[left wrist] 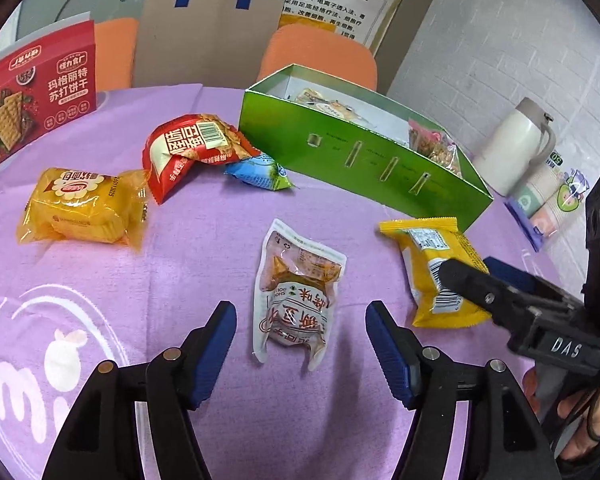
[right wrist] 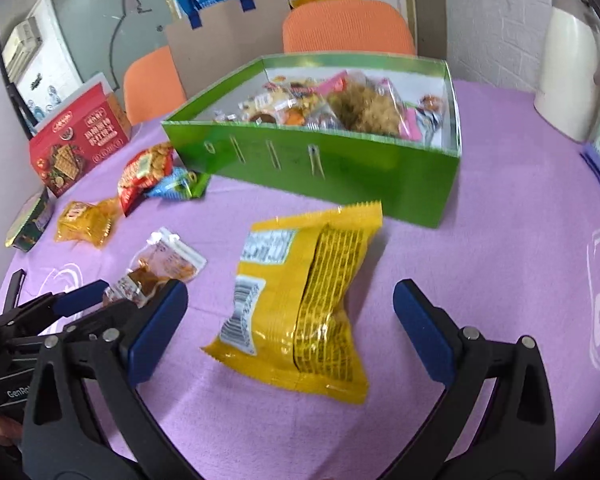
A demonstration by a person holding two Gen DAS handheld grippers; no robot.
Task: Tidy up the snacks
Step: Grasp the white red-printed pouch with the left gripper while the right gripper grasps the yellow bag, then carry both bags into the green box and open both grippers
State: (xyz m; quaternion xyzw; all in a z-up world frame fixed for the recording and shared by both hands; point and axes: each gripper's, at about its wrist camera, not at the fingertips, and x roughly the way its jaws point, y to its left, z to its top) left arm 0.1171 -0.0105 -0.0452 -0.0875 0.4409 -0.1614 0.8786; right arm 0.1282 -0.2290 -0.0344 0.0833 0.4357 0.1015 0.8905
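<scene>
The yellow snack bag [right wrist: 300,304] is lying flat on the purple tabletop [right wrist: 500,240], barcode side up, just in front of the green box [right wrist: 340,168]. The right tongs [right wrist: 290,332] are spread wide with the bag sitting between the two blue pads, not touching it as far as I can tell. The box already has a bunch of snacks in it.

Over on the left, the left tongs [left wrist: 300,348] are spread open too, around a clear pouch with red print [left wrist: 296,292] that lies on the cloth between the pads, no contact.

Further back there's an orange-yellow cake pack [left wrist: 84,208], a red cracker bag [left wrist: 192,148] resting partly on a small blue packet [left wrist: 260,172], and a red biscuit carton [left wrist: 36,96] standing at the far left edge. A cream flask [left wrist: 516,148] stands to the right of the box.
</scene>
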